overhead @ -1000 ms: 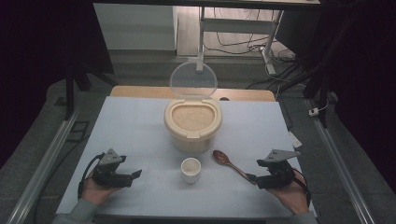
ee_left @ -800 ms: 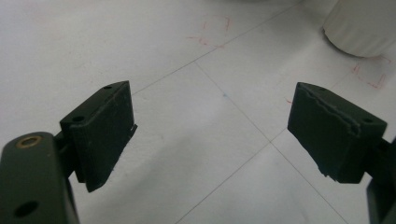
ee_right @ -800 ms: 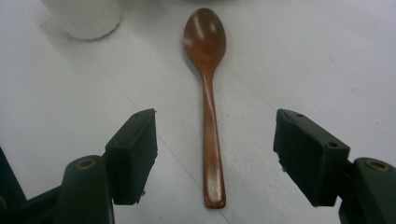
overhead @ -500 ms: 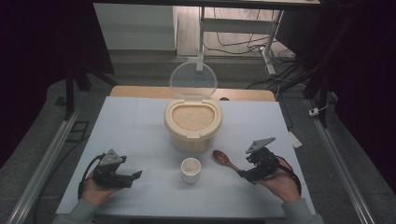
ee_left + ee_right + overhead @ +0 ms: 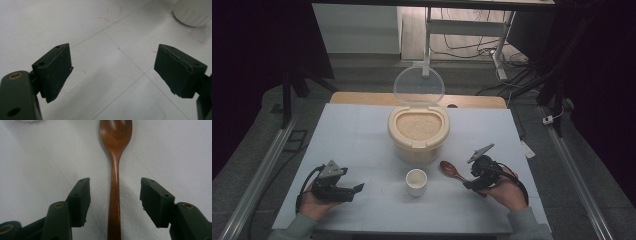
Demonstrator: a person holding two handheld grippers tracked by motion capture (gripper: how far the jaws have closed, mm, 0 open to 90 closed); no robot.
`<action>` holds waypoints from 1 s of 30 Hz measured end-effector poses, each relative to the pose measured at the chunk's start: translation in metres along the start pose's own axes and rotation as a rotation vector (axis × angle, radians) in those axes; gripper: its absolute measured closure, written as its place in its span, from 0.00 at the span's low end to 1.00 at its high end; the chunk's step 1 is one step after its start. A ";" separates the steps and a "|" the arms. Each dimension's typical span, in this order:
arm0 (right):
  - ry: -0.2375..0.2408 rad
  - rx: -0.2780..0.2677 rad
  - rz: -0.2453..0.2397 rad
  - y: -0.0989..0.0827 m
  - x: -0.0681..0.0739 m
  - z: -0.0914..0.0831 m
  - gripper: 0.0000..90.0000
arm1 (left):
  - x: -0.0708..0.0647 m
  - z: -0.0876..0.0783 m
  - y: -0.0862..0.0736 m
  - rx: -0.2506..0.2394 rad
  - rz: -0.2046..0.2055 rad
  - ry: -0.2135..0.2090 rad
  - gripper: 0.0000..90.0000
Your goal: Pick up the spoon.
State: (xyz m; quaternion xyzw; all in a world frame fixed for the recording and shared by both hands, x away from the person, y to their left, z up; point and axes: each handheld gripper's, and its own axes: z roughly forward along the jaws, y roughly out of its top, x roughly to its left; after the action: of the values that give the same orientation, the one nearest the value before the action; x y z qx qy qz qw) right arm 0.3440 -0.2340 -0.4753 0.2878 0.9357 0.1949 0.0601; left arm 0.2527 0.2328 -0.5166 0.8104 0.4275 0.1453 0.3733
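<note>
A cream rice bin (image 5: 418, 135) with its clear lid (image 5: 418, 86) tipped up stands full of pale grain, and a small white cup (image 5: 416, 181) sits just before it on the worktop (image 5: 357, 135). The right gripper (image 5: 468, 183) lies low over the wooden spoon (image 5: 115, 170), its jaws just closing, the handle between them untouched. The left gripper (image 5: 357, 189) rests in its hand, jaws wide apart.

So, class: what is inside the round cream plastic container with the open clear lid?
The round cream plastic container holds pale rice-like grain, filling it close to the rim. Its clear lid stands open behind. Anything beneath the grain's surface is covered.
</note>
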 end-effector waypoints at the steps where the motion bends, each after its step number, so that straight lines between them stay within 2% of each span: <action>1: -0.002 0.003 0.001 -0.001 0.000 0.001 0.48 | 0.000 0.000 0.000 0.002 0.001 0.001 0.16; 8: -0.014 0.024 0.002 -0.003 -0.003 0.007 0.53 | 0.000 0.001 -0.001 0.004 0.004 0.002 0.16; 16: -0.014 0.053 -0.002 -0.002 -0.002 0.014 0.64 | 0.000 0.001 -0.001 0.006 0.005 0.001 0.16; 27: -0.020 0.088 -0.031 0.002 0.002 0.022 0.81 | 0.000 0.001 -0.001 0.009 0.007 0.003 0.16; 28: -0.026 0.092 -0.048 0.003 0.004 0.023 0.86 | 0.000 0.001 -0.001 0.010 0.008 0.003 0.16; 30: -0.027 0.094 -0.053 0.003 0.004 0.023 0.88 | 0.000 0.002 -0.001 0.013 0.011 0.003 0.16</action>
State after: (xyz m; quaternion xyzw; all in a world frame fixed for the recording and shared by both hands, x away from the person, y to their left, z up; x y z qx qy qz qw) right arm 0.3472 -0.2215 -0.4952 0.2682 0.9502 0.1453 0.0641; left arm 0.2530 0.2321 -0.5189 0.8150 0.4247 0.1458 0.3663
